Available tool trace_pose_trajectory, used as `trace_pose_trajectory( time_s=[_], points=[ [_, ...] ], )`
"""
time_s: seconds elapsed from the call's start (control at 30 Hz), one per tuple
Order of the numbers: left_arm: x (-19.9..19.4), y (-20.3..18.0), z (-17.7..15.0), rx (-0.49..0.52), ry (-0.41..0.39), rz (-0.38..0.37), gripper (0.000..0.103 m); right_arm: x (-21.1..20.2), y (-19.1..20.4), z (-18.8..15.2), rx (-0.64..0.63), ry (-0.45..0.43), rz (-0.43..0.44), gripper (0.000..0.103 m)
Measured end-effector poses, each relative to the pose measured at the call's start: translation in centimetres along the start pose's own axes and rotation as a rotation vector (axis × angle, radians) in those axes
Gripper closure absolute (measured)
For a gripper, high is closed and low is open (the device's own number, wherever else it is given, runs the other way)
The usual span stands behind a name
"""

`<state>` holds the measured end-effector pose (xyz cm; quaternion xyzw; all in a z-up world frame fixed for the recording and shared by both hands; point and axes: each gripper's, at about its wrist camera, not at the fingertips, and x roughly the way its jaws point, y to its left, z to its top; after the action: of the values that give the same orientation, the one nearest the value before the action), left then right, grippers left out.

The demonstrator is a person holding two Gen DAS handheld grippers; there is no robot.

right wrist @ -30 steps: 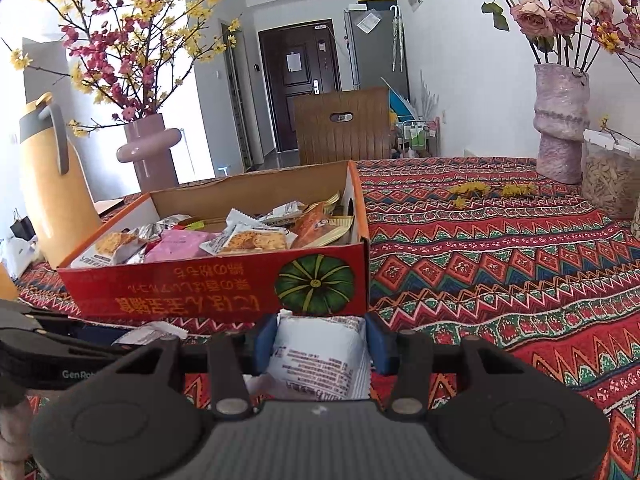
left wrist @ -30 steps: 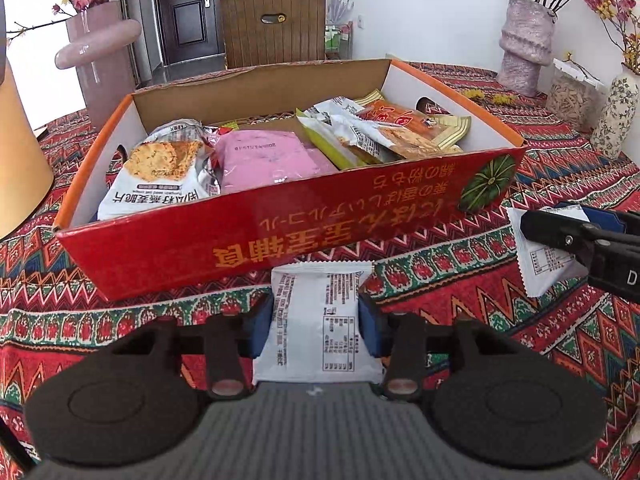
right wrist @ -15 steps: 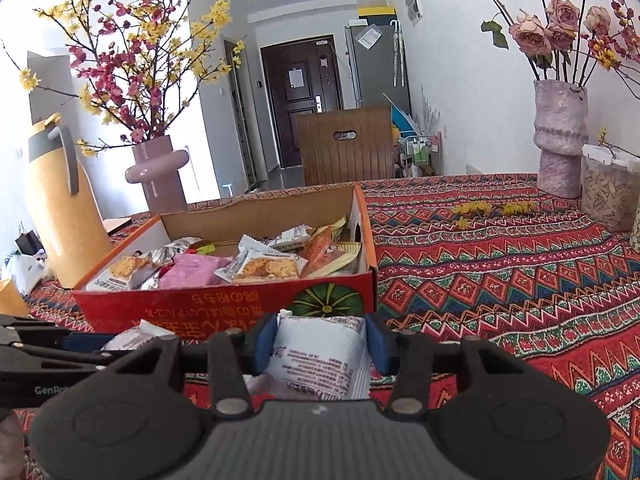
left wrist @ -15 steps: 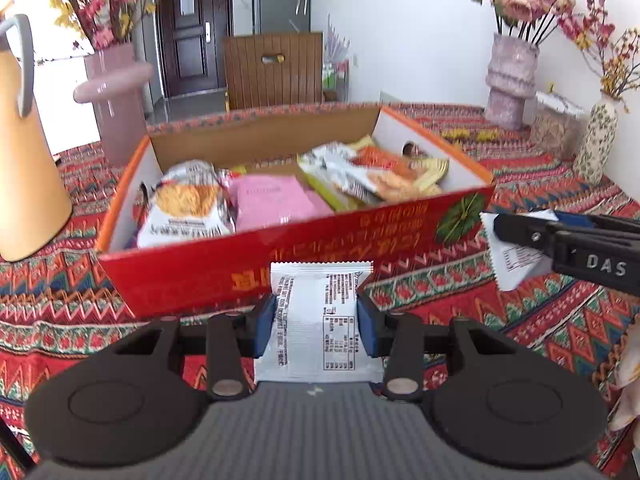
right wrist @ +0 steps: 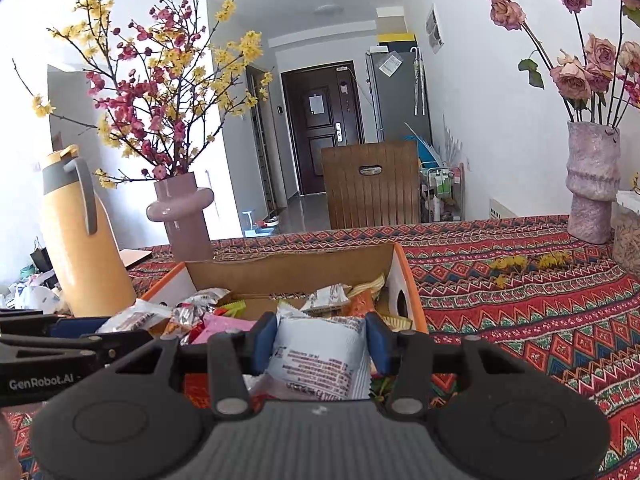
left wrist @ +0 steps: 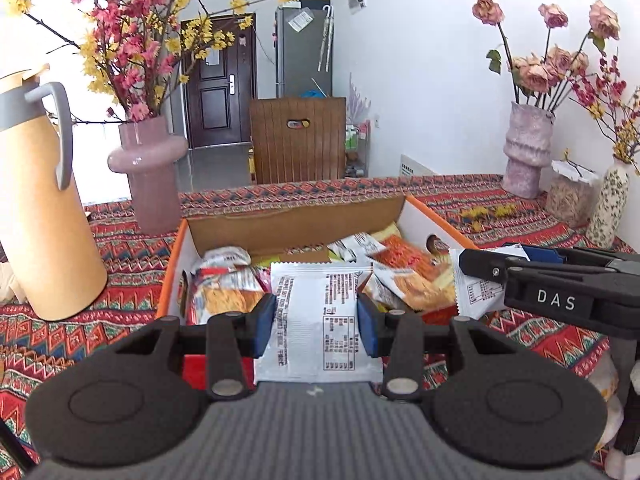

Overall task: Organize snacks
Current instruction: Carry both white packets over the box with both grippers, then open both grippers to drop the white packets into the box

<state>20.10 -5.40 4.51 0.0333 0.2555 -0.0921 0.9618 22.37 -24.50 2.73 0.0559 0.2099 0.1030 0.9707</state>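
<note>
My left gripper is shut on a flat white snack packet, held above the near edge of the red and orange cardboard box. My right gripper is shut on a puffier white snack packet, also raised in front of the box. In the left wrist view the right gripper reaches in from the right with its white packet at the box's right corner. Several snack packets lie inside the box.
A tan thermos jug and a pink vase with blossom branches stand left of the box. A mauve vase, a jar and a patterned vase stand at the right. A wooden chair is behind the patterned tablecloth.
Both grippers have risen with their packets and tilted up, so the box now sits lower in both views and the packets overlap its opening. Both grips are unchanged.
</note>
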Motion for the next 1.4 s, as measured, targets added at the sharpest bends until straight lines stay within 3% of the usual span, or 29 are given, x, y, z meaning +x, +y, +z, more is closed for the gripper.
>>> trace_pose_trajectory(
  time_s=[0.4, 0.7, 0.83, 0.9, 0.97, 1.03, 1.07, 1.1, 1.13, 1.4],
  points=[
    [3.6, 2.1, 2.2, -0.053, -0.039, 0.07, 0.06, 5.0, 1.5, 2.8, -0.007, -0.015, 0.019, 0.056],
    [7.1, 3.3, 1.5, -0.102, -0.058, 0.139, 0.059, 7.5, 1.1, 2.1, -0.019, -0.013, 0.035, 0.055],
    [7.4, 4.0, 1.2, -0.12, -0.046, 0.135, 0.058, 8.1, 0.7, 1.7, -0.01, 0.013, 0.014, 0.048],
    [7.2, 4.3, 1.1, -0.132, -0.051, 0.143, 0.045, 8.1, 0.6, 1.6, -0.002, 0.011, 0.007, 0.035],
    [6.9, 4.5, 1.1, -0.142, -0.066, 0.154, 0.032, 7.7, 0.3, 1.5, 0.01, -0.006, -0.003, 0.011],
    [6.3, 4.6, 1.3, -0.147, -0.083, 0.164, 0.024, 7.3, 0.1, 1.6, 0.024, -0.027, -0.013, 0.003],
    [6.0, 4.6, 1.4, -0.151, -0.093, 0.169, 0.015, 7.0, -0.1, 1.7, 0.032, -0.036, -0.014, 0.001],
    [5.5, 4.6, 1.4, -0.155, -0.105, 0.176, 0.005, 6.7, -0.3, 1.9, 0.039, -0.043, -0.016, 0.0],
    [5.0, 4.7, 1.5, -0.157, -0.119, 0.182, 0.001, 6.5, -0.3, 1.9, 0.042, -0.048, -0.02, 0.0],
    [-0.1, 4.5, 0.7, -0.152, -0.175, 0.145, 0.0, 2.2, 0.4, 1.9, 0.034, -0.093, -0.018, 0.0]
  ],
)
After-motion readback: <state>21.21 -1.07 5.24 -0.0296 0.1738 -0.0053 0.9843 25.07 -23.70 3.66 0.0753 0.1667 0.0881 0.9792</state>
